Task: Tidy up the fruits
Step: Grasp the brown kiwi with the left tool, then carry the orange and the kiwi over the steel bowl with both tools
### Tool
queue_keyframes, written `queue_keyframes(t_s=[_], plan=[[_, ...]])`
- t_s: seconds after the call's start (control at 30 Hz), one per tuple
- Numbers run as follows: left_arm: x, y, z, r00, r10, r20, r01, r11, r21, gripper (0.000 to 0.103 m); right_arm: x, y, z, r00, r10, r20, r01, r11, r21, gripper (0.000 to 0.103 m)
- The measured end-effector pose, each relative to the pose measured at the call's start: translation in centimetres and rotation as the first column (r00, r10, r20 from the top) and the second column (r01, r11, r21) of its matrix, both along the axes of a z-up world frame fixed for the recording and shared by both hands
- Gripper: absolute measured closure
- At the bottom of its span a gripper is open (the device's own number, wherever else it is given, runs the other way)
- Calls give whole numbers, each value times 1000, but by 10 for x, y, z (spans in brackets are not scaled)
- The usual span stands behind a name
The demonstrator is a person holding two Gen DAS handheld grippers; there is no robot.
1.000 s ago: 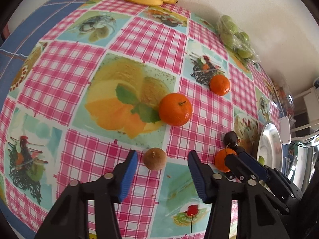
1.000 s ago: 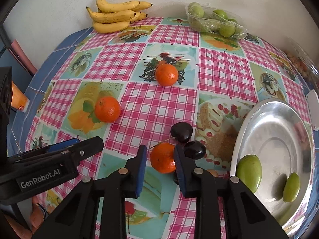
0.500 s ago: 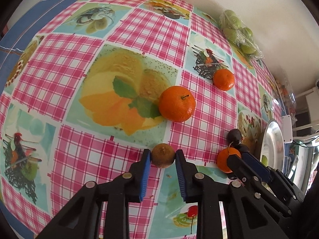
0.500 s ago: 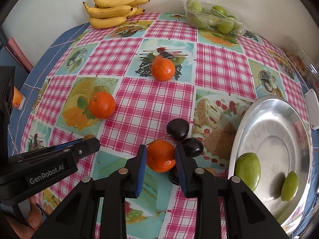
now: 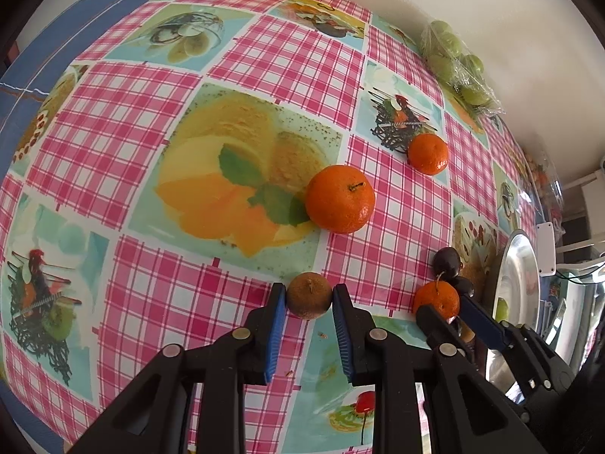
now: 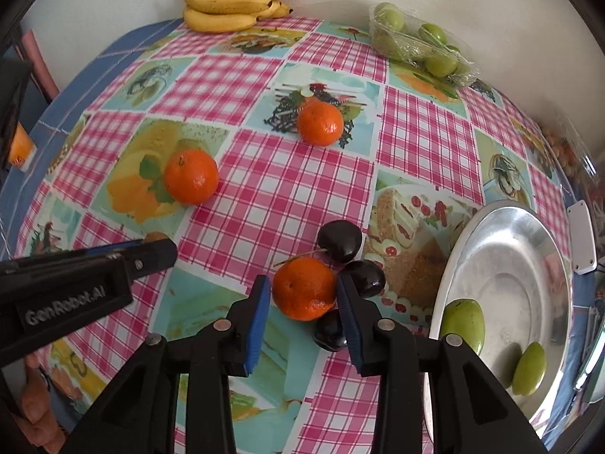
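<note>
— Left gripper?
— Closed in on a small brown fruit, both blue pads touching its sides, near the front edge of the tabletop. Still down on the cloth, by the look of it; not lifted.
— Right gripper?
— Around a tangerine, narrowed to about its width. Right pad against the skin, left pad just beside it; cannot tell whether truly clamped. Three dark plums crowded touching that tangerine, so some risk of nudging them.
— Progress?
— Early, as a judgement. Only two green fruits inside the metal tray at the right edge. Left to sort: a tangerine on the printed lemon square, another toward the middle of the tabletop, the plums, plus the two fruits between the pads. Bananas at the back edge against the wall, and a wrapped pack of green fruit toward the back right corner, both untouched.
— Any writing?
— "GenRobot.AI" in pale letters on the side of the left gripper's body, seen from the right wrist view. Nothing else readable; only pictures of desserts and fruit on the checked cloth.
</note>
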State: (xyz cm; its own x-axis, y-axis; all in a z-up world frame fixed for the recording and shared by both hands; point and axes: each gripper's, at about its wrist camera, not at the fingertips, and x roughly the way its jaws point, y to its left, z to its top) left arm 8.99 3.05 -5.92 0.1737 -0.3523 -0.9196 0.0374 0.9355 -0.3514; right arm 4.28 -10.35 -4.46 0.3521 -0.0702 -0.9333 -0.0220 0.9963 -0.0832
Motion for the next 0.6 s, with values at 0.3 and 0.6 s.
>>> queue_keyframes(t_s=[0.3,0.6], plan=[[0,0,0,1000,-2,2,2,1000,6,76,-1,5,-6,1000,20,-4,-20,999,-49,65],[0,3,8,1000,10,30,-10,1000,-6,76,-1,1,3,1000,-7,17,7,1000,12,65]])
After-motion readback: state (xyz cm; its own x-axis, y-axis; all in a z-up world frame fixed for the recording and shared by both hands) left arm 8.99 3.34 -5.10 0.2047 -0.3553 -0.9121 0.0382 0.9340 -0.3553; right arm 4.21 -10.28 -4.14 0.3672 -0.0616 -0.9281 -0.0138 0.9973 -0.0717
